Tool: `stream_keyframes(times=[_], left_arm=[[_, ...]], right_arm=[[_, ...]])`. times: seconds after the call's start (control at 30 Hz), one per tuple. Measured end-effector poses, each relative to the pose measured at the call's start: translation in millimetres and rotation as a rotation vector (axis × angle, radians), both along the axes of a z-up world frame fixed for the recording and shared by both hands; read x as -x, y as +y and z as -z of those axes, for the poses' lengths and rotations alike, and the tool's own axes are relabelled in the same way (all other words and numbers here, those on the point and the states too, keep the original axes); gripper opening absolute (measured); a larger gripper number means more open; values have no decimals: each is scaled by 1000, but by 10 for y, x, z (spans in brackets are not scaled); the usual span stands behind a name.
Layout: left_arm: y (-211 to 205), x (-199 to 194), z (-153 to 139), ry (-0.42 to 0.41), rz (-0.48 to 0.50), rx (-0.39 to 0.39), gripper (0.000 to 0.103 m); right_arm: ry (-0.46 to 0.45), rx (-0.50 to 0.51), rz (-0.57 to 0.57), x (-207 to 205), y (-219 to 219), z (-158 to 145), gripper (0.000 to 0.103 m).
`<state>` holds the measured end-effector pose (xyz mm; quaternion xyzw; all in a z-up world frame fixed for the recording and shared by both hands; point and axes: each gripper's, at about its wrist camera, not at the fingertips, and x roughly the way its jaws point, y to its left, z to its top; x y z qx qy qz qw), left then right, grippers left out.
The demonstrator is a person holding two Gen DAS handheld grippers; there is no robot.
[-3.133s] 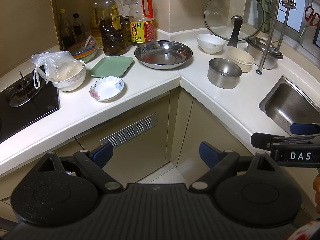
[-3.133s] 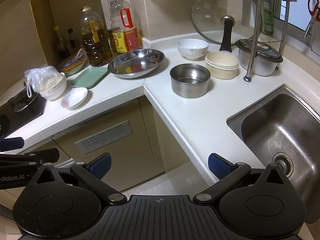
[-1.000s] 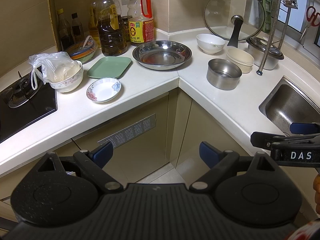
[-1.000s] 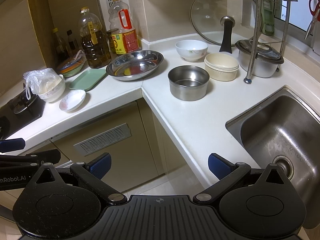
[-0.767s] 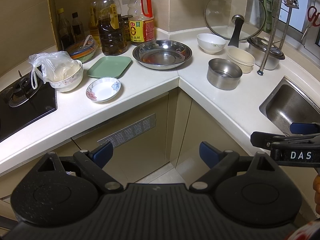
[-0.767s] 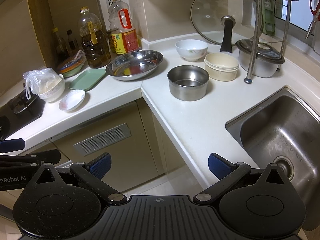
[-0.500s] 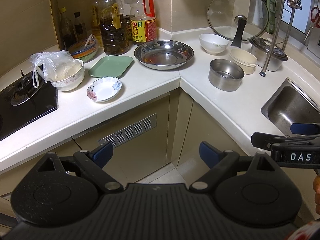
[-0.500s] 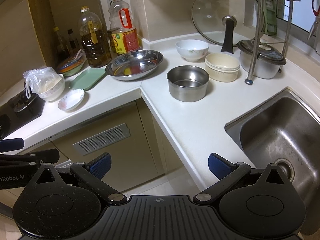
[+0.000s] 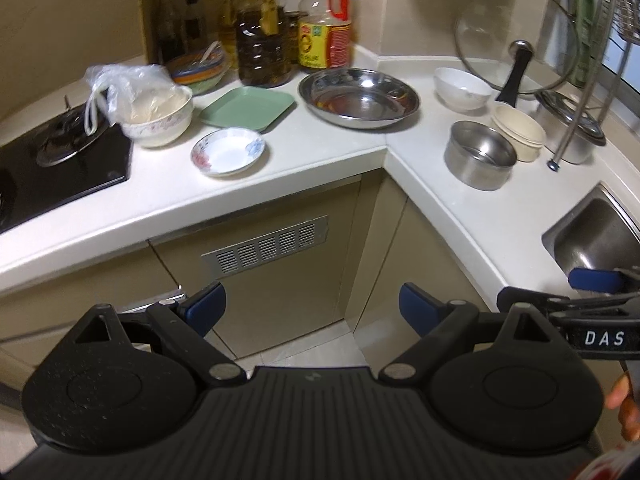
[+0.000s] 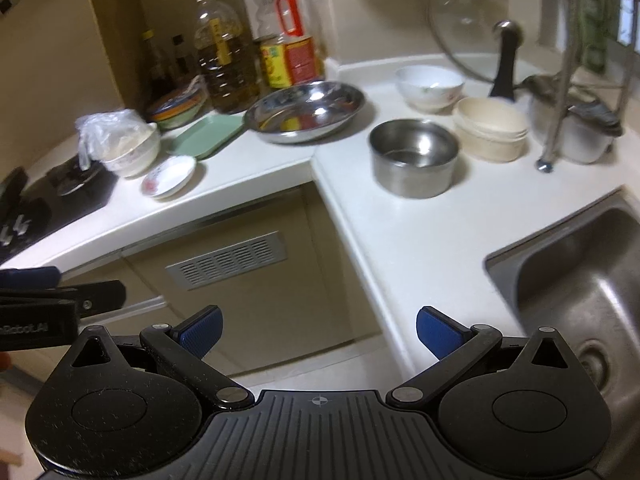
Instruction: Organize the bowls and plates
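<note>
Plates and bowls sit scattered along the white corner counter (image 9: 320, 152): a steel basin (image 9: 359, 98), steel bowl (image 9: 479, 155), green plate (image 9: 247, 107) and flowered saucer (image 9: 228, 151); left gripper (image 9: 312, 304) and right gripper (image 10: 318, 328) hang spread and empty before the cabinets

Dim warm indoor light, fisheye bending at edges, right wrist view motion-blurred, left wrist view sharper
</note>
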<state>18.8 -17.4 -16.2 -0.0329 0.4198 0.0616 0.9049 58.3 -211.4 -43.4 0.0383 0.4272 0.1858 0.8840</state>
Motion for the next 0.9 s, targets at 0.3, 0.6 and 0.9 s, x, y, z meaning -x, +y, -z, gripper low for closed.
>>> stream_keyframes(times=[0.3, 0.6, 0.9], left_arm=[[195, -111, 5, -2, -88, -21, 93], [615, -650, 48, -18, -97, -23, 92], [1186, -1612, 104, -21, -73, -7, 84]], right_arm=[[-1, 1, -54, -251, 128, 41, 103], [-29, 1, -95, -767, 554, 86, 99], [-14, -21, -101, -1681, 1142, 144, 82]])
